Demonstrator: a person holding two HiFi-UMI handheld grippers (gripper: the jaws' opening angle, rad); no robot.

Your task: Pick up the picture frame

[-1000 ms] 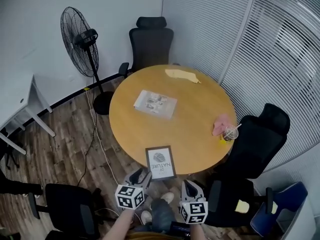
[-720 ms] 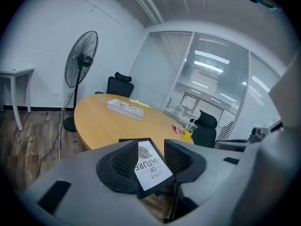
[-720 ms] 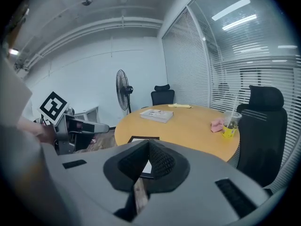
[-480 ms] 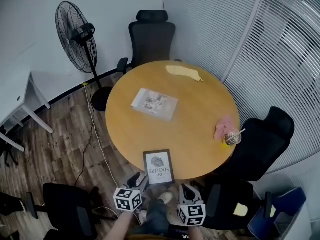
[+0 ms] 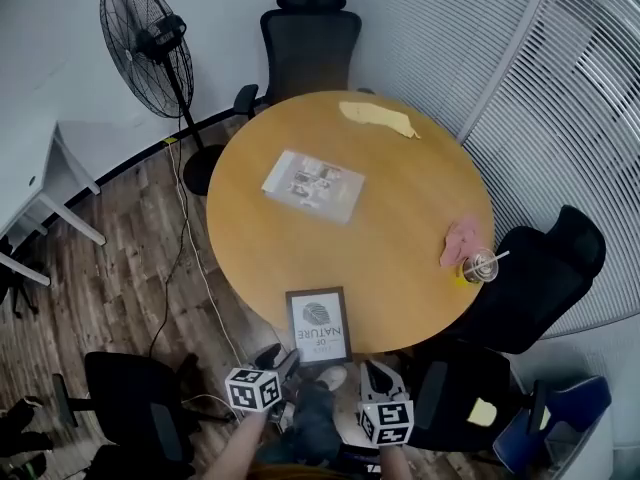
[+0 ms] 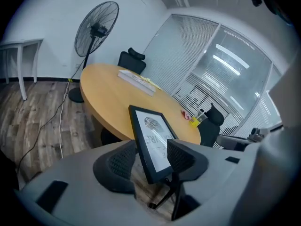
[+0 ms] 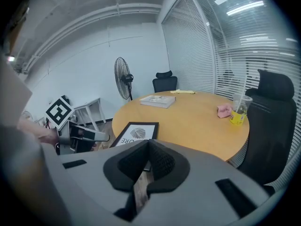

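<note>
Stiffness, little weight and a slick, breakable front are my guess for the black-bordered rectangular picture frame point(image 5: 318, 326), seen from above at the near rim of the round wooden counter point(image 5: 400, 218); I'd grip its border. The left tool point(image 6: 151, 159) pinches its tilted near corner. The right tool point(image 7: 146, 161) is pressed together, empty, with the frame ahead-left.

Closed, empty right gripper point(image 7: 148, 145) in front; beyond, frame point(image 7: 135, 133) at table point(image 7: 197, 121) edge, left gripper point(image 7: 81, 134) beside it; cup point(image 7: 239, 109) at right.
</note>
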